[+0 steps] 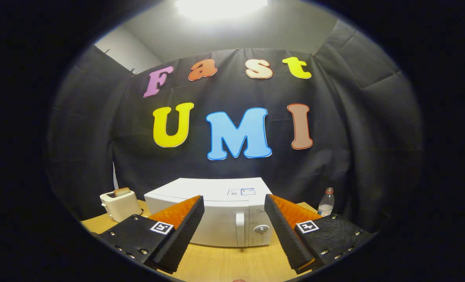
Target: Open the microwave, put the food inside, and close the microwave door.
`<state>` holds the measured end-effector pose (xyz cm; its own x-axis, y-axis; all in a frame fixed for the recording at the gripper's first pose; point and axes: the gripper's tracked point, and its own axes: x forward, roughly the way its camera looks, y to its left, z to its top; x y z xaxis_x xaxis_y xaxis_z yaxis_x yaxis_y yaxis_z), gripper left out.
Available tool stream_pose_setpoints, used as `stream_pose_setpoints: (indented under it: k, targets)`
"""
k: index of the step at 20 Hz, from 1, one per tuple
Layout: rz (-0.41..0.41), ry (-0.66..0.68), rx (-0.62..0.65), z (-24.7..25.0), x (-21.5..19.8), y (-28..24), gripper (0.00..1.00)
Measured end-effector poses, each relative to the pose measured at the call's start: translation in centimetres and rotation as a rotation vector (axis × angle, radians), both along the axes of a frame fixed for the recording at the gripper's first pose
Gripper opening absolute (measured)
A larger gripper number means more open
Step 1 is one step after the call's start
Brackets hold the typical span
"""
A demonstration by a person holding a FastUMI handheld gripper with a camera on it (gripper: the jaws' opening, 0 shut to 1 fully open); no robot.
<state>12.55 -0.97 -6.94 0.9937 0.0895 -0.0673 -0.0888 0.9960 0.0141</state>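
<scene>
White and boxy, the microwave [217, 213] was the biggest thing on the wooden table [224, 264], and you had it squarely ahead of you, door closed, its upright handle [240, 229] and round dial [260, 229] facing you at the right of the door. So the step in hand was the first one, I judged: the approach to open the door, with nothing yet done.

To the left of the microwave, close by but not touching, stood a pale toaster [119, 205] with a slice of toast [121, 191] sticking up from its slot. That was likely the food you were meant to load, though I could not be sure. To the right of the microwave, a little apart, stood a clear bottle [326, 202] with a red cap.

Your gripper [234, 215] hung short of the microwave with its fingers spread wide and nothing between them; the handle lay beyond them, in line with the gap.

The next move, as I read it, called for you to carry the gripper forward to the handle, get a finger behind it or pinch it, and swing the door out along its hinge arc instead of pulling straight back.
</scene>
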Motion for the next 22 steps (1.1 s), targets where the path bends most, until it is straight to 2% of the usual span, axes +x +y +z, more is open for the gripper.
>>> stream_pose_setpoints:
  k: [8, 20, 21, 22]
  targets:
    - [-0.006, 0.102, 0.011, -6.6, 5.6, -0.6, 0.98]
    - [0.003, 0.264, -0.004, -15.5, 10.1, -1.0, 0.98]
    - [0.009, 0.276, -0.002, -16.0, 10.4, -0.8, 0.91]
    - [0.01, 0.29, 0.001, -16.6, 10.5, -0.7, 0.91]
